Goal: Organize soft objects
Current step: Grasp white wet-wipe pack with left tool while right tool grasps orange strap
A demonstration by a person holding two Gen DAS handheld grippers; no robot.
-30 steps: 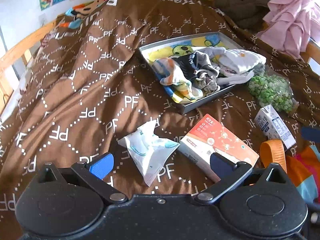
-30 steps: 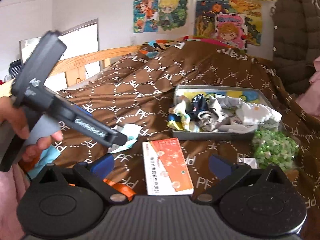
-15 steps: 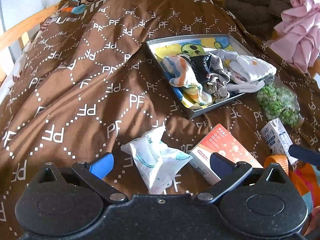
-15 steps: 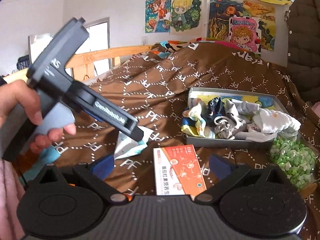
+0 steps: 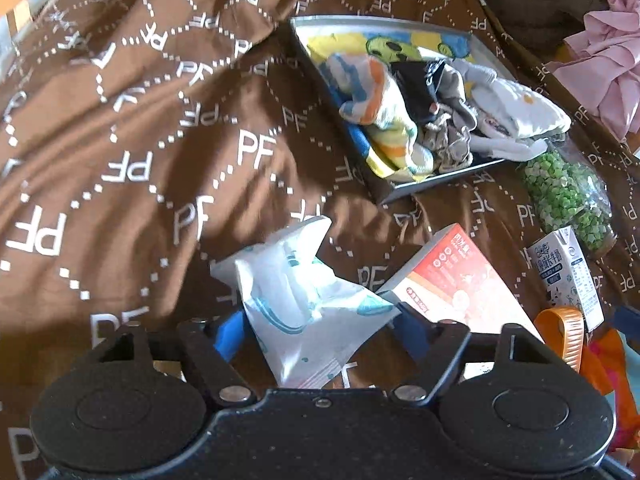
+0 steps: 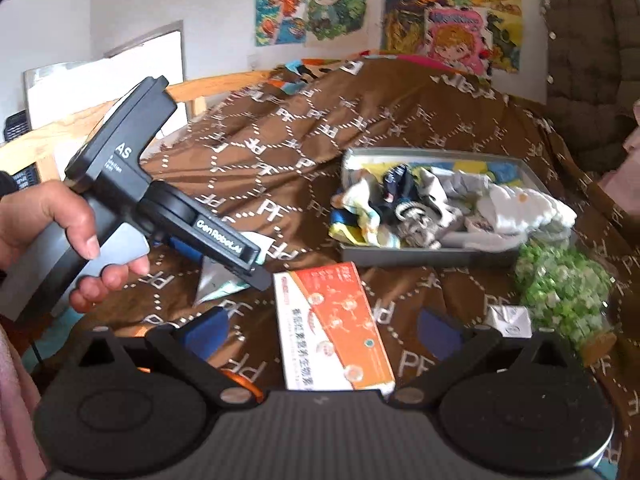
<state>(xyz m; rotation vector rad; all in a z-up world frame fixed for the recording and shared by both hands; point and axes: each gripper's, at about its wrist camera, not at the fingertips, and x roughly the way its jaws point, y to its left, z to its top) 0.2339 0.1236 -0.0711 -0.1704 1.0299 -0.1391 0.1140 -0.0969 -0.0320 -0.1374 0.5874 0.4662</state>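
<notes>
Brown quilted bedding printed with white "PF" letters [image 5: 132,128] covers the bed, and cartoon posters [image 6: 452,12] hang on the wall behind it. Toward the far right of the bedding sits a shallow grey metal tray [image 5: 432,186], already heaped with soft things — a striped orange-and-blue cloth [image 5: 372,96], a dark garment and pale socks or baby clothes. So part of the sorting looks done. Left outside the tray, near the bed's front edge, lies a white soft tissue pack with pale blue print [image 5: 304,300]; just right of it, touching or nearly so, is a flat orange-and-white cardboard box [image 5: 460,280], then a small white milk carton [image 5: 568,276] and a clear bag of green peas [image 5: 568,200] by the tray's near right corner. By my judgement the tissue pack is the soft item still to go in; the box and carton hardly count.

The left gripper [image 5: 320,328] is down low over the tissue pack, tilted forward, its blue-padded fingers spread either side of the pack's near end — not yet pinching it. From the right-hand view a bare hand [image 6: 60,236] grips its dark handle, nose angled down at the bedding. The right gripper [image 6: 324,332] hangs above the orange box, its jaws spread wide and holding nothing.
</notes>
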